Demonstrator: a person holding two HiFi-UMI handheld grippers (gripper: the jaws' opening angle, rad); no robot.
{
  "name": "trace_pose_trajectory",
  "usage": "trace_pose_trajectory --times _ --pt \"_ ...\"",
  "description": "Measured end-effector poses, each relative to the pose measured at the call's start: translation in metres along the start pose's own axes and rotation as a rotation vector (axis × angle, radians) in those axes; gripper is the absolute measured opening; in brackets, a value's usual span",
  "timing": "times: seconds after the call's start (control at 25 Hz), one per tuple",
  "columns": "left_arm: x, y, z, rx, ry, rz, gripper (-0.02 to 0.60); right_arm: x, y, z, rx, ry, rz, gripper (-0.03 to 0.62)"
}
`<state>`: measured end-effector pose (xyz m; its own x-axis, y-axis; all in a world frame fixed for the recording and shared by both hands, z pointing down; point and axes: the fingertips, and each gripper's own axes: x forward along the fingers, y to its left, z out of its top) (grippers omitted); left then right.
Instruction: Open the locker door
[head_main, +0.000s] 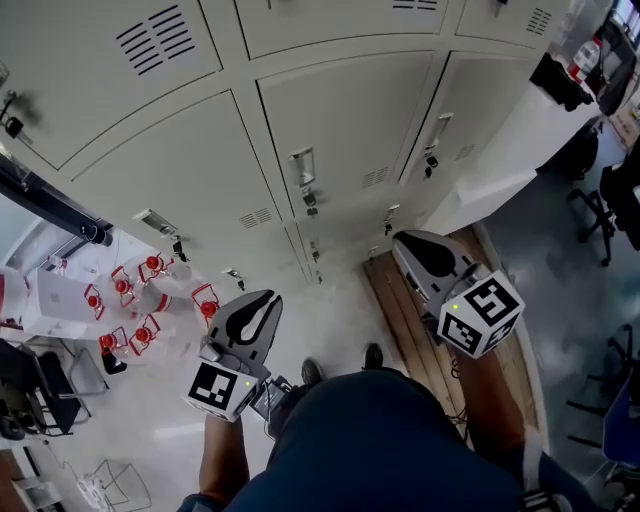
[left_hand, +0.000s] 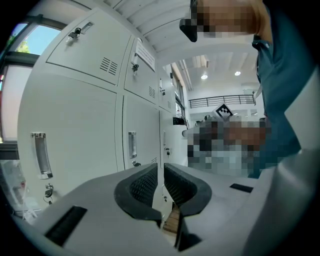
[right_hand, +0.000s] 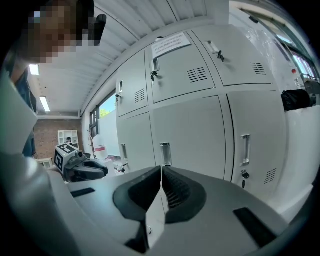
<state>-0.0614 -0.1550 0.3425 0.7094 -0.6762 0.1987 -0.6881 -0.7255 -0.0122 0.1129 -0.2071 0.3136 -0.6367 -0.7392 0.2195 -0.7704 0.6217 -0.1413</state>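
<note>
A wall of cream metal lockers (head_main: 330, 120) fills the top of the head view, every door closed. The middle door has a silver handle (head_main: 302, 165) with a lock below it; neighbouring doors carry a right-hand handle (head_main: 440, 130) and a left-hand handle (head_main: 155, 222). My left gripper (head_main: 252, 312) hangs low at the left, away from the doors, shut and holding nothing. My right gripper (head_main: 425, 255) is raised nearer the lockers, also shut and empty. In the left gripper view the left gripper (left_hand: 161, 172) points along the locker row. The right gripper (right_hand: 161, 175) faces a door handle (right_hand: 165, 154) from a distance.
Several red and white stools (head_main: 130, 300) stand on the floor at the left. A wooden board (head_main: 400, 310) lies under my feet. A white counter (head_main: 520, 150) juts out at the right, with office chairs (head_main: 600, 210) beyond it. A black chair (head_main: 40, 385) is at the far left.
</note>
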Motion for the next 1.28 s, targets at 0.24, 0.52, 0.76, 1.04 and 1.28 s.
trace_pose_trajectory --times 0.24,0.52,0.76,1.04,1.28 --pt "-0.012 0.006 -0.009 -0.018 0.016 0.033 0.054 0.020 0.007 0.003 -0.012 0.009 0.035 0.037" --pt "-0.024 0.011 -0.015 -0.030 0.027 0.066 0.054 0.037 0.012 0.005 -0.024 0.009 0.065 0.037" --pt "-0.032 0.013 -0.022 -0.043 0.036 0.088 0.054 0.050 0.016 0.004 -0.025 0.015 0.083 0.037" --pt "-0.037 0.016 -0.034 -0.062 0.055 0.105 0.054 0.071 0.025 -0.005 -0.031 0.034 0.124 0.038" --pt "-0.041 0.022 -0.042 -0.077 0.059 0.121 0.054 0.090 0.028 -0.012 -0.037 0.051 0.140 0.038"
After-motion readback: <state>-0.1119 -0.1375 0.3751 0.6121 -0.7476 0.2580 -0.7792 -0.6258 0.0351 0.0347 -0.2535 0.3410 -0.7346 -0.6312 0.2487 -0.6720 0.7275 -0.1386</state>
